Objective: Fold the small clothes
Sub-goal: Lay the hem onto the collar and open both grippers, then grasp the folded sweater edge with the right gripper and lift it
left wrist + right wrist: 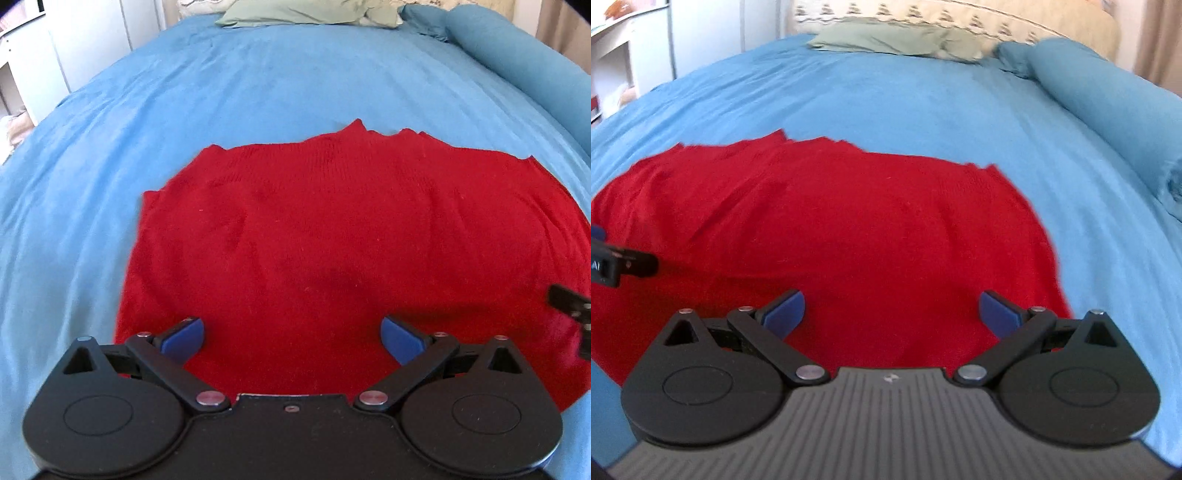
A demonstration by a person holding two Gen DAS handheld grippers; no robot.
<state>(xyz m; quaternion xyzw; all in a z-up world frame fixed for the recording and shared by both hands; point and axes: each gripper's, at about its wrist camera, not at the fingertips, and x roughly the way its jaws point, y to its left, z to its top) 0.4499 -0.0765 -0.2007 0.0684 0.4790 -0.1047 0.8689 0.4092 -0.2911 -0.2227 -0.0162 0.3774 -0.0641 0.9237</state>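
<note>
A red knitted garment (pixel 332 229) lies spread flat on the blue bedspread (pixel 184 92); it also shows in the right wrist view (pixel 831 221). My left gripper (pixel 291 336) is open and empty, hovering over the garment's near left part. My right gripper (pixel 892 314) is open and empty over the garment's near right part. The right gripper's tip shows at the right edge of the left wrist view (pixel 570 306). The left gripper's tip shows at the left edge of the right wrist view (pixel 624 264).
A green pillow (pixel 886 38) lies at the head of the bed. A rolled blue bolster (pixel 1108 110) lies along the right side. White furniture (pixel 26 66) stands left of the bed. Blue bedspread (pixel 923 103) surrounds the garment.
</note>
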